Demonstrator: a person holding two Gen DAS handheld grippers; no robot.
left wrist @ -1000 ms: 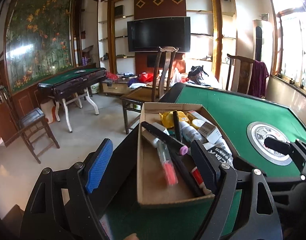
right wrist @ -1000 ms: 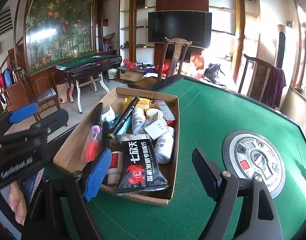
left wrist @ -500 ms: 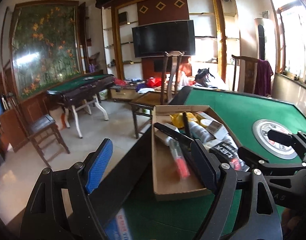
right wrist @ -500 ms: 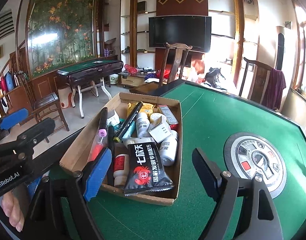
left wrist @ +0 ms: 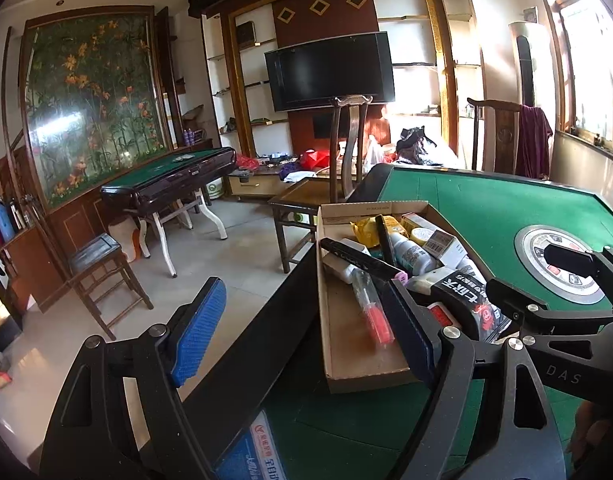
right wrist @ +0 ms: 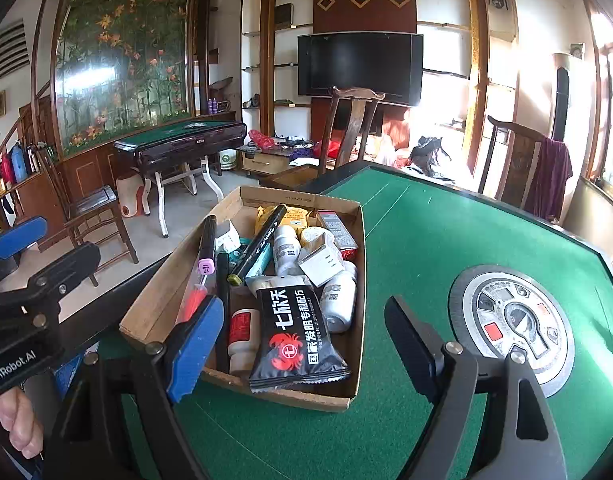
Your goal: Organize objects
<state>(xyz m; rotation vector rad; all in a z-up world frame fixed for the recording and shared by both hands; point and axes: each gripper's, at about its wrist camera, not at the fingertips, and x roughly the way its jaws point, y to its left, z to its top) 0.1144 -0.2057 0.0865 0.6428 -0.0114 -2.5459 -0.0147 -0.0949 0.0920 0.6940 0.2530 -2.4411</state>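
A shallow cardboard box (right wrist: 346, 394) sits on the green table (right wrist: 426, 240), also in the left wrist view (left wrist: 362, 376). It holds a black snack packet (right wrist: 300, 336), black markers (right wrist: 262, 240), white bottles (right wrist: 340, 300), a red-labelled bottle (right wrist: 242, 330), an orange-tipped pen (left wrist: 372, 312) and small cartons (right wrist: 320, 262). My right gripper (right wrist: 302, 340) is open and empty, hovering near the box's front edge. My left gripper (left wrist: 306, 328) is open and empty, left of the box over the table's edge; it also shows in the right wrist view (right wrist: 38, 256).
A round control panel (right wrist: 512, 320) is set in the table's middle. A blue-and-white packet (left wrist: 254, 452) lies at the table's near-left corner. Wooden chairs (right wrist: 346, 128) stand beyond the far edge. A second green table (right wrist: 178, 140) stands across the tiled floor.
Both grippers have drawn back slightly from the box, and the left one has swung left toward the table's edge. The blue-and-white packet has come into view. Both stay open.
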